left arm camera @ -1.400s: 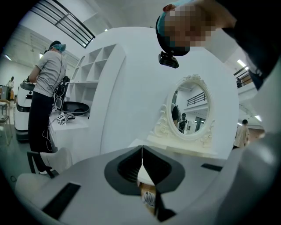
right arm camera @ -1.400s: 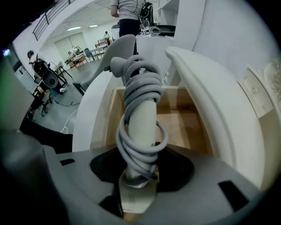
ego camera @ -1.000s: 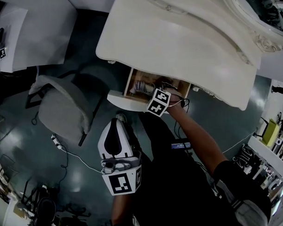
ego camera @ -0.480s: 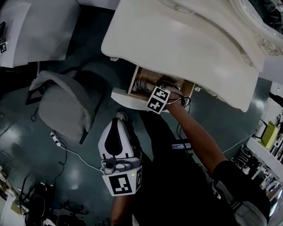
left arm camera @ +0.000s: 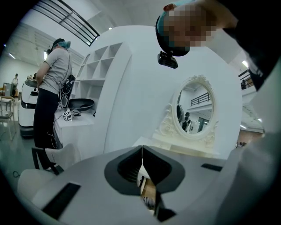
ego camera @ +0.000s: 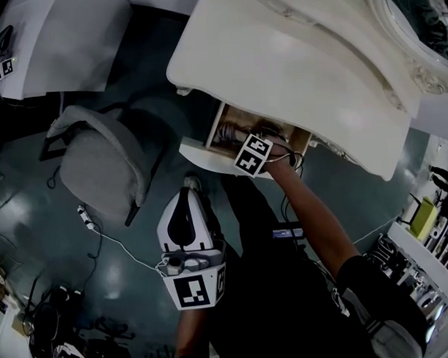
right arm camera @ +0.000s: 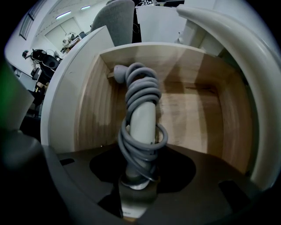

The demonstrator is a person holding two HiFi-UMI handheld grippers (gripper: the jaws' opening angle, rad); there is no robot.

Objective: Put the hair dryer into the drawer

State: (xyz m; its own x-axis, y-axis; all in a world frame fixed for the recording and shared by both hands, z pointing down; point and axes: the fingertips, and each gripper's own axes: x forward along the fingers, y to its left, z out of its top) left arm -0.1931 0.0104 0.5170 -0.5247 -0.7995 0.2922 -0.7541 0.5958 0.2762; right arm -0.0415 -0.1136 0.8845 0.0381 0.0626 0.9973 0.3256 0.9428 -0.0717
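The hair dryer (right arm camera: 142,118) is white, with a grey cord wound round its handle. It reaches down into the open wooden drawer (right arm camera: 197,118) of the cream dressing table (ego camera: 293,69). My right gripper (right arm camera: 139,173) points straight down into the drawer (ego camera: 208,151). Its jaws hug the dryer's near end and are opening. In the head view only its marker cube shows over the drawer, hiding my right gripper's (ego camera: 254,153) jaws. My left gripper (ego camera: 185,194) hangs low in front of the drawer, shut (left arm camera: 142,151) and empty.
A grey chair (ego camera: 99,164) stands left of the drawer, and a white cable (ego camera: 109,241) trails across the dark floor. An oval mirror (left arm camera: 195,107) sits on the dressing table. A person (left arm camera: 52,88) stands at a white counter far to the left.
The head view has drifted a little, so the table sits slightly further right. Both grippers keep their places; the right one stays over the drawer.
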